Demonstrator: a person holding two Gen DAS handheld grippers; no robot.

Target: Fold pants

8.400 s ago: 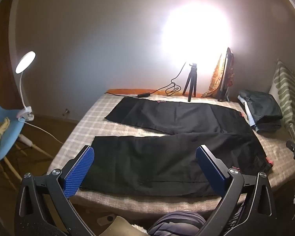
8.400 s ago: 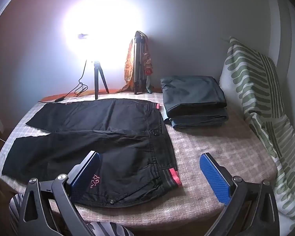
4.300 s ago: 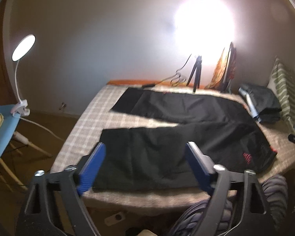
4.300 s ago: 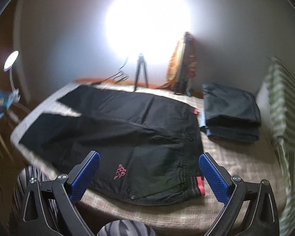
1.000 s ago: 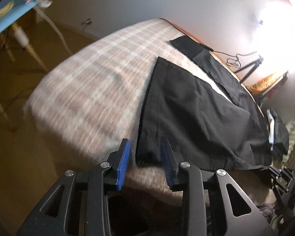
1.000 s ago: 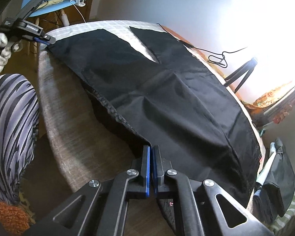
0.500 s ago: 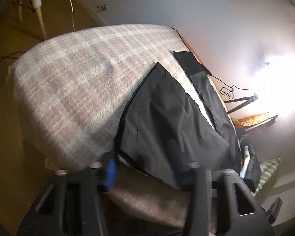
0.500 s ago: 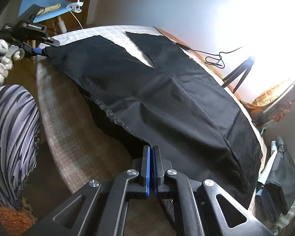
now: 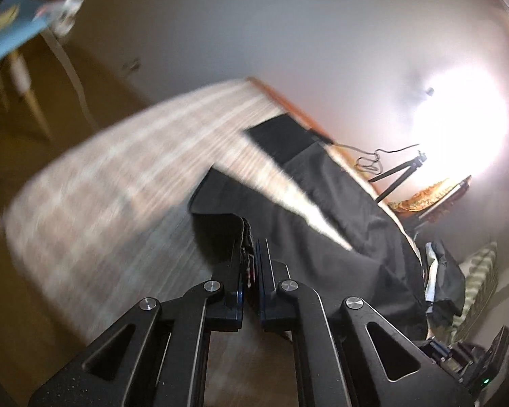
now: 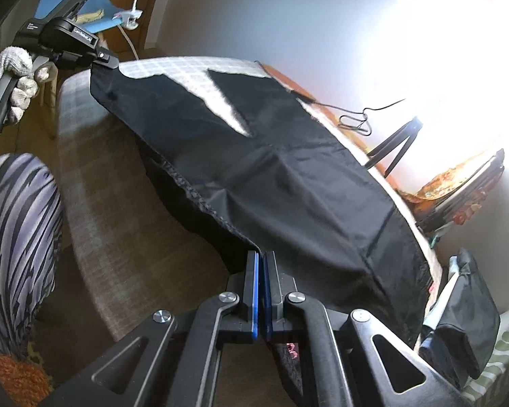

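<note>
With both clamps biting on the near edge, looks like the first fold is under way: near leg about to be carried over onto the far one.

Right gripper [image 10: 262, 264] pinched tight on the black pants [image 10: 288, 176] at the waist end of the near edge, blue pads pressed together with the fabric running straight out from between them. Left gripper [image 9: 251, 254] likewise closed, with a bunched bit of cuff squeezed between its pads; also visible from the right wrist view up at [image 10: 103, 62], held by a gloved hand [image 10: 12, 78] and clamped on the hem corner. Left wrist view pretty smeared, so not much fine detail there.

Pants spread lengthwise across the checked bed [image 10: 118, 237], both legs flat with a wedge of blanket showing between them, near edge lifted off the mattress and hanging taut-ish between the two grips, with a slack belly of cloth sagging below it over the bed side.

Next move, best guess: raise both ends together, sweep away toward the wall, and lay the near leg on top of the far leg with the seams lined up. Worth keeping even tension so the middle doesn't droop and crease. Also worth stopping short of the folded stack [image 10: 465, 308] by the striped pillow [image 10: 505, 335] and the tripod [image 10: 397, 142] at the back.
</note>
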